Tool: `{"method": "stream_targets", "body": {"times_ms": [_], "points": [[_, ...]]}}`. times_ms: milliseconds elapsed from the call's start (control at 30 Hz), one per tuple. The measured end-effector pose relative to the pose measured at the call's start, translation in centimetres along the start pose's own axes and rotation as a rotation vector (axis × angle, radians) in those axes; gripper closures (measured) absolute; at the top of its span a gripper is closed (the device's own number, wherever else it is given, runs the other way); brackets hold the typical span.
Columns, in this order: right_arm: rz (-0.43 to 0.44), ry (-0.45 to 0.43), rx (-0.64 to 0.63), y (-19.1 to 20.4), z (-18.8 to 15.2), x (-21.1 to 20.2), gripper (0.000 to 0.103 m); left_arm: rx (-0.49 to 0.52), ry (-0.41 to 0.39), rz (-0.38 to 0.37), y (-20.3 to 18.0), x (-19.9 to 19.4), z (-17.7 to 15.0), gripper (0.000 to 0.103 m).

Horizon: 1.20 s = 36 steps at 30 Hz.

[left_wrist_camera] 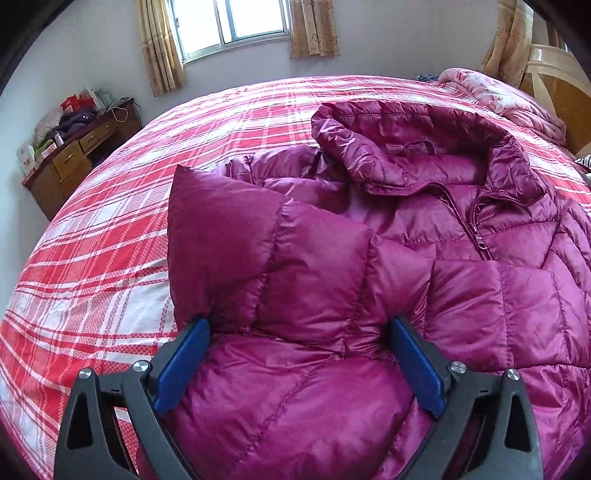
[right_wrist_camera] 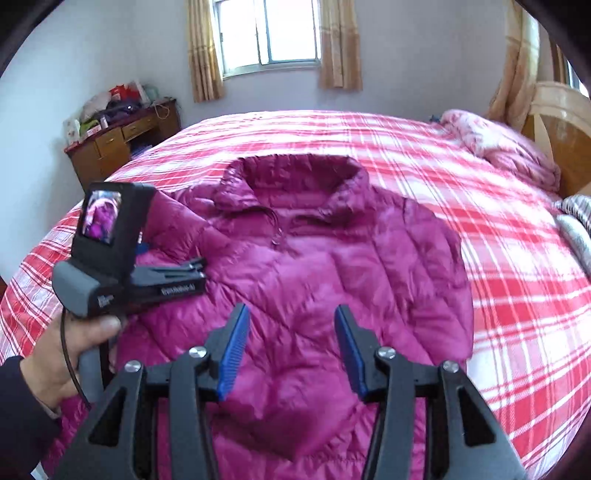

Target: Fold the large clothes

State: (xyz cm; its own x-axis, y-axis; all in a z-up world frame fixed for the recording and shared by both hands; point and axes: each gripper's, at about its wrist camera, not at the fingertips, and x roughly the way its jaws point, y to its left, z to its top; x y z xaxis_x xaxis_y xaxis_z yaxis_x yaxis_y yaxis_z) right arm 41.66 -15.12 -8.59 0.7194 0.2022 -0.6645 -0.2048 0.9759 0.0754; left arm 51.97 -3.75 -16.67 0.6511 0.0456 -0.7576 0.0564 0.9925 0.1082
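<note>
A magenta quilted down jacket (right_wrist_camera: 325,266) lies front-up on the bed, collar (right_wrist_camera: 295,177) toward the far side, zipper partly open. In the left wrist view its left sleeve (left_wrist_camera: 266,258) is folded over the body and bulges up between the blue pads. My left gripper (left_wrist_camera: 299,328) has its jaws spread wide around that sleeve fabric, pads apart. It shows in the right wrist view (right_wrist_camera: 177,273) low over the jacket's left side, held by a hand (right_wrist_camera: 66,350). My right gripper (right_wrist_camera: 291,314) is open and empty, hovering above the jacket's lower middle.
The bed has a red and white plaid cover (right_wrist_camera: 498,258). A pink floral quilt (right_wrist_camera: 498,144) is bunched by the wooden headboard (right_wrist_camera: 554,122) at right. A wooden desk with clutter (right_wrist_camera: 118,136) stands at far left. A curtained window (right_wrist_camera: 269,33) is behind.
</note>
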Motion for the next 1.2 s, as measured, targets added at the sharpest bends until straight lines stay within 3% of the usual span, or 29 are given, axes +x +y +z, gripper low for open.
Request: {"method": "stream_targets", "body": {"times_ms": [133, 300, 867, 1100, 1200], "points": [[0.007, 0.06, 0.003, 0.3, 0.0, 3.5, 0.052, 0.0, 0.0, 0.0, -0.1, 0.1, 0.0, 0.005], [0.005, 0.097, 0.028, -1.0, -2.4, 5.8, 0.054, -0.003, -0.002, -0.004, 0.0, 0.0, -0.1, 0.005], [-0.003, 0.074, 0.01, -0.8, -3.7, 6.6, 0.054, 0.006, 0.01, 0.01, -0.1, -0.1, 0.0, 0.004], [0.0, 0.069, 0.015, -0.9, -3.8, 6.5, 0.054, 0.009, 0.005, 0.071, -0.5, -1.9, -0.9, 0.004], [0.0, 0.064, 0.015, -0.9, -3.8, 6.5, 0.054, -0.019, -0.032, 0.059, -0.7, -3.9, -1.6, 0.004]]}}
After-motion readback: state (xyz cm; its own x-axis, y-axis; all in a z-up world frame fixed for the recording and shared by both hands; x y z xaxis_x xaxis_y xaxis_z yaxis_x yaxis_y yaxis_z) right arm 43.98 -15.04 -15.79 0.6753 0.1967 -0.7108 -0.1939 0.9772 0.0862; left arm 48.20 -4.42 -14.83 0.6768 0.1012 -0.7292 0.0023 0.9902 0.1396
